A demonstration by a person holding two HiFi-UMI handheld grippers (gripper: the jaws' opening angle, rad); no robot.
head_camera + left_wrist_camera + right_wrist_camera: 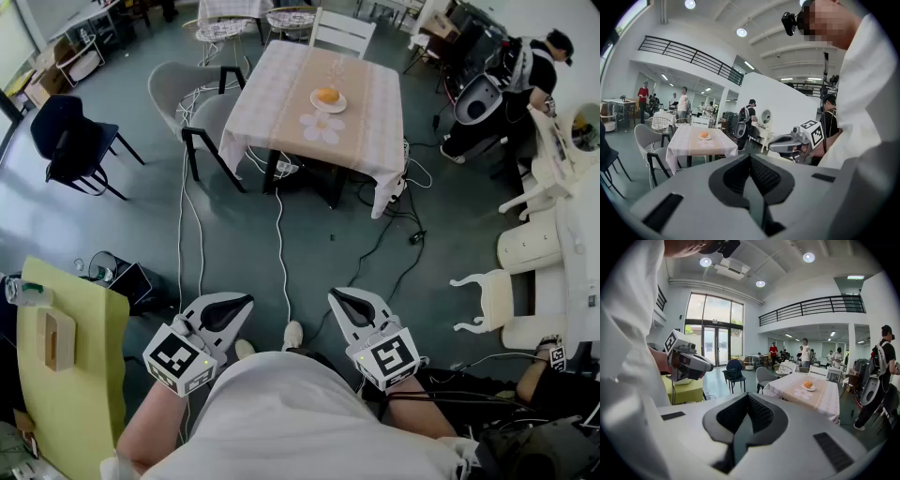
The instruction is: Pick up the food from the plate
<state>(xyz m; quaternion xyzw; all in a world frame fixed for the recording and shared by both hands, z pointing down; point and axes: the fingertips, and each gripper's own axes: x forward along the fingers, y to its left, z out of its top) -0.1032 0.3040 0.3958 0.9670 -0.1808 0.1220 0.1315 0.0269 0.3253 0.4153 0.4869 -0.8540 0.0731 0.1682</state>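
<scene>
left gripper [240, 305]: jaws pressed together, nothing between them. Held low on the left, close to the person's body, tip aimed at the far table.
right gripper [337, 299]: jaws also closed flat on each other, empty. Held on the right beside the left one, with a gap between the two, tip aimed the same way.
food [327, 95]: round and orange, sitting on the plate, well apart from both grippers and untouched.
plate [328, 106]: small and white, around the middle of the table top.
table [272, 103]: far centre, under a pale checked cloth. A flower-shaped mat [322, 127] lies just on the near side of the plate.
chairs: grey chair [178, 86] at the table's left side, white chair [342, 33] at its far side, dark blue chair [70, 141] further left.
cables [279, 239]: white and black, running along the floor from near the person to under the table.
near left: yellow-green board [75, 384] with a small wooden box [58, 339] on it.
far right: a bystander [525, 80] in black and white, bent beside white furniture.
</scene>
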